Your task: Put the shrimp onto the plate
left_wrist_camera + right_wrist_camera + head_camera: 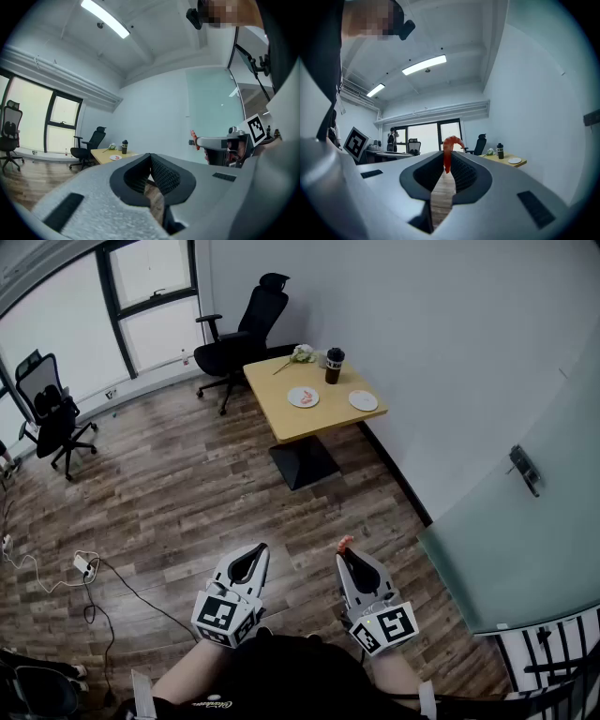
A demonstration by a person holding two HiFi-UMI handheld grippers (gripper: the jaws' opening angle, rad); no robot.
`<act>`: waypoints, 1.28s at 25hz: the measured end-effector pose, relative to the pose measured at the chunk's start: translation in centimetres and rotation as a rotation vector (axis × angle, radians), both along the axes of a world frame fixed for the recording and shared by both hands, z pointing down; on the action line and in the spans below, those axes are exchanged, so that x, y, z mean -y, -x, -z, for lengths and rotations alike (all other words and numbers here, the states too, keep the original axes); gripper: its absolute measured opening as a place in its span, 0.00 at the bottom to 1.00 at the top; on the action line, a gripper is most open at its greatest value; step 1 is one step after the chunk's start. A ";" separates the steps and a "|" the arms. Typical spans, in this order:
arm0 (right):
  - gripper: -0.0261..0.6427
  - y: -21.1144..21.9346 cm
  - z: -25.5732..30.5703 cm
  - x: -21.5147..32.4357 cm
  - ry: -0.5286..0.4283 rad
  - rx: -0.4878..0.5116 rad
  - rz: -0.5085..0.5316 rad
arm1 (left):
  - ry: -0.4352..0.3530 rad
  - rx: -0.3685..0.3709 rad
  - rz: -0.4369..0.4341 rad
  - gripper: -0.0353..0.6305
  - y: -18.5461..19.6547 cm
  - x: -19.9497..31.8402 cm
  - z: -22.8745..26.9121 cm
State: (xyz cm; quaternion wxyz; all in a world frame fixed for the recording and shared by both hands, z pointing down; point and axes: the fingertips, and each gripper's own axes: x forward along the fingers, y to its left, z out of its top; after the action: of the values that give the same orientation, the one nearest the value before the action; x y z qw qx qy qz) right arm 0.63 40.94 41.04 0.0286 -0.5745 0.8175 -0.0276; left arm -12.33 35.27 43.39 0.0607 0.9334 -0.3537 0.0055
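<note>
The right gripper (345, 551) has its jaws clamped on a shrimp (449, 150), while the left gripper (256, 554) has its jaws closed and empty. Bare wood floor (216, 484) lies between them and the distant counter (314, 418), which carries a filled plate (303, 397), a bare plate (363, 400) and a cup (334, 365).

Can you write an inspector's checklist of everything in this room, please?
Surface: wooden table, far across the room.
Job's things: shrimp held up by the right gripper; on the table, one plate carries something pink, the other plate is bare.
Clutter: dark cup and flowers on the table.
Grippers: right gripper shut on the shrimp; left gripper shut, empty.
Cables: cable and power strip on the wood floor.
Surroundings: office chairs, windows, frosted glass door.
</note>
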 end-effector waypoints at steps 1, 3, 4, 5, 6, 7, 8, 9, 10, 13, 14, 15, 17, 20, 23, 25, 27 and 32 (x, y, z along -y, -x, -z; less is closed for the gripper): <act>0.11 0.0 0.0 0.1 0.000 0.000 0.000 | 0.000 0.001 -0.001 0.06 0.0 0.1 -0.1; 0.11 0.0 0.0 0.2 0.000 0.001 0.001 | -0.002 0.005 -0.009 0.06 -0.1 0.1 -0.4; 0.11 -0.1 0.0 0.2 0.000 0.001 0.001 | -0.005 0.007 -0.015 0.06 -0.2 0.0 -0.7; 0.11 -0.1 0.0 0.2 0.001 0.001 0.000 | -0.006 0.008 -0.020 0.06 -0.3 0.0 -1.0; 0.11 -0.2 -0.1 0.3 0.001 0.001 0.000 | -0.007 0.008 -0.021 0.06 -0.3 0.0 -1.1; 0.11 -0.3 -0.1 0.3 0.000 0.001 -0.001 | -0.006 0.008 -0.021 0.06 -0.4 0.0 -1.1; 0.11 -0.4 -0.1 0.3 0.001 0.001 -0.002 | -0.005 0.008 -0.021 0.06 -0.5 0.1 -1.1; 0.11 -0.4 -0.1 0.3 0.002 0.001 -0.003 | -0.004 0.008 -0.021 0.06 -0.5 0.1 -1.1; 0.11 -0.5 -0.1 0.4 0.003 0.001 -0.004 | -0.004 0.008 -0.021 0.06 -0.6 0.2 -1.1; 0.11 -0.5 -0.2 0.5 0.008 0.000 -0.005 | -0.001 0.009 -0.023 0.06 -0.7 0.3 -1.2; 0.11 -0.5 -0.2 0.5 0.008 0.001 -0.005 | 0.000 0.009 -0.024 0.06 -0.7 0.4 -1.2; 0.11 -0.5 -0.2 0.6 0.009 0.005 -0.005 | 0.000 0.009 -0.025 0.06 -0.8 0.4 -1.2; 0.11 -0.6 -0.3 0.6 0.008 0.021 -0.004 | 0.002 0.008 -0.026 0.06 -0.8 0.4 -1.3; 0.11 -0.5 -0.3 0.8 0.009 0.047 -0.005 | 0.003 0.006 -0.030 0.06 -0.7 0.5 -1.5; 0.11 -0.3 -0.4 1.0 0.012 0.045 -0.006 | 0.009 0.001 -0.030 0.06 -0.4 0.8 -1.6; 0.11 -0.2 -0.4 1.2 0.016 0.042 -0.007 | 0.012 0.000 -0.032 0.06 -0.4 1.0 -1.7; 0.11 0.1 -0.5 1.4 0.019 0.040 -0.009 | 0.011 0.002 -0.037 0.06 -0.2 1.1 -1.8; 0.11 1.1 -0.7 2.3 0.023 0.034 -0.016 | 0.018 -0.004 -0.044 0.06 0.8 2.1 -2.1</act>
State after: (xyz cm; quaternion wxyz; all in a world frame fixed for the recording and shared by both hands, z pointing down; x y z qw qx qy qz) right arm -0.44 38.66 41.79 0.0363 -0.5808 0.8119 -0.0466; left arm -13.10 33.17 45.49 0.0695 0.9403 -0.3331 0.0079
